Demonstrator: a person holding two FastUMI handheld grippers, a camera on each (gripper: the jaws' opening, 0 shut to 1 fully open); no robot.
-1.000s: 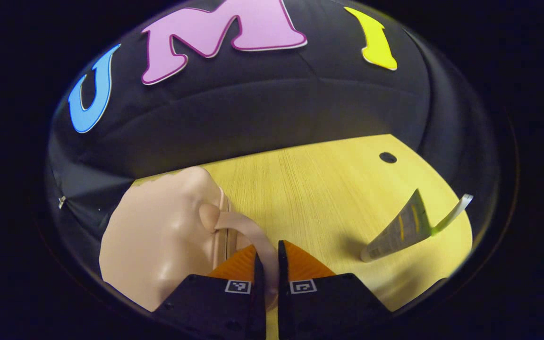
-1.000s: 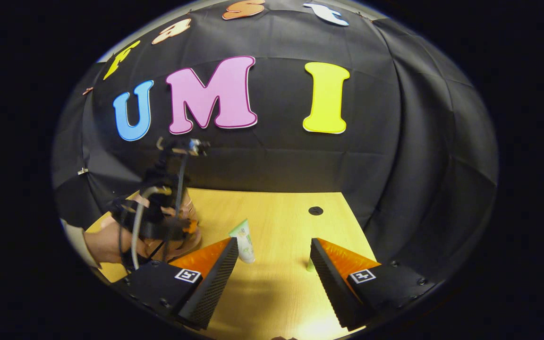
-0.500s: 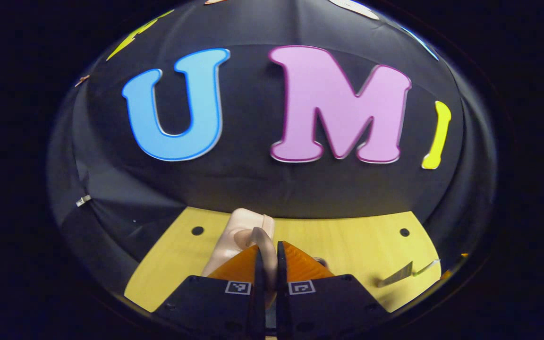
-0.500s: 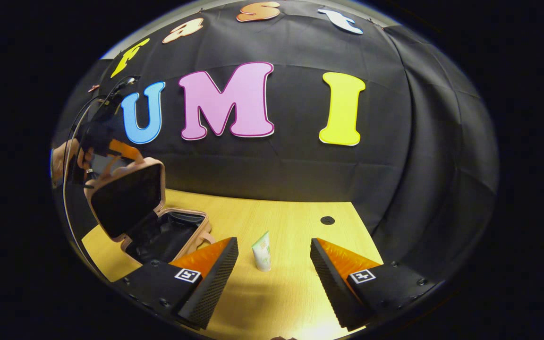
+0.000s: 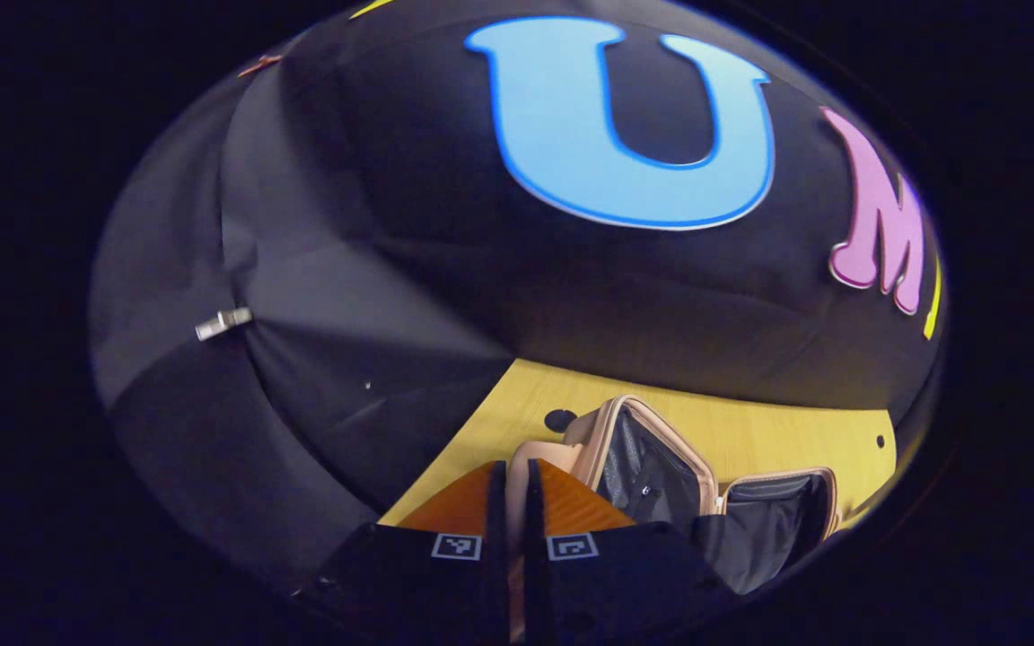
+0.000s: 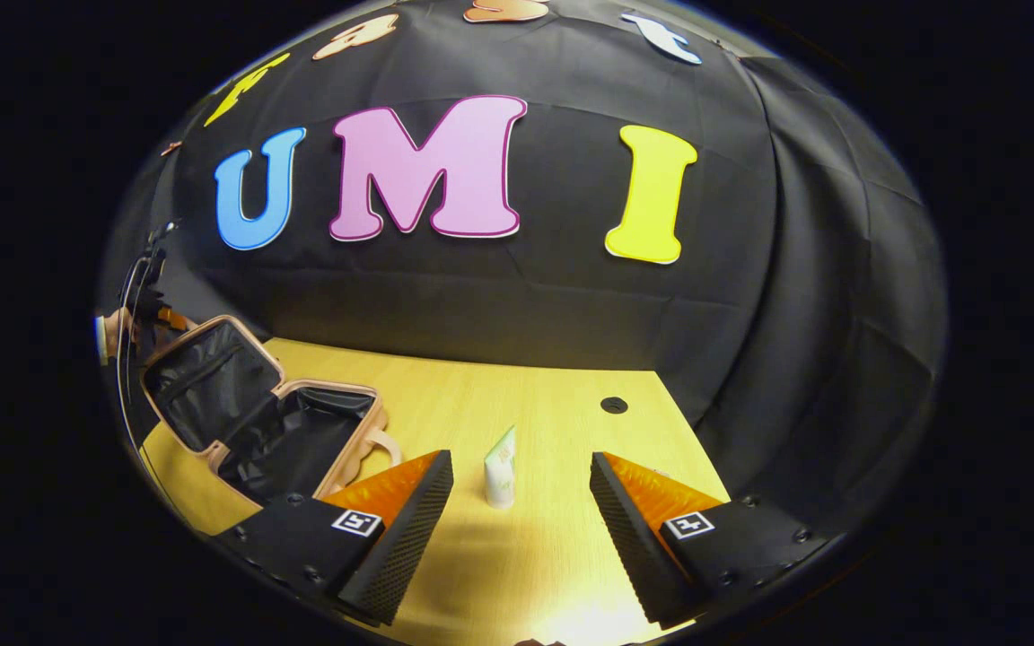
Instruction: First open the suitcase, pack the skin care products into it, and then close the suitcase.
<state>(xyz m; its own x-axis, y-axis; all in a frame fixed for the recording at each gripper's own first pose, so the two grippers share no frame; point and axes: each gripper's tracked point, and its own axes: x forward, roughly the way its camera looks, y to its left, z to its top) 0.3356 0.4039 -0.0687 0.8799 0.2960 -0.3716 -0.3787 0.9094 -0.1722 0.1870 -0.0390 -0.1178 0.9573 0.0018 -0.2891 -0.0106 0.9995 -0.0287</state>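
Pale pink suitcase (image 6: 351,449) with black lining, white-and-green tube (image 6: 500,471), yellow wood-grain table (image 6: 517,556).

Black cloth wall (image 6: 517,305), light wooden table (image 6: 526,556) with cable hole (image 6: 613,405)

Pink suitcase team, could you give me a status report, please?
Left gripper shut on lid handle. Right gripper open, white tube ahead. Pink suitcase open. Nothing blocking.
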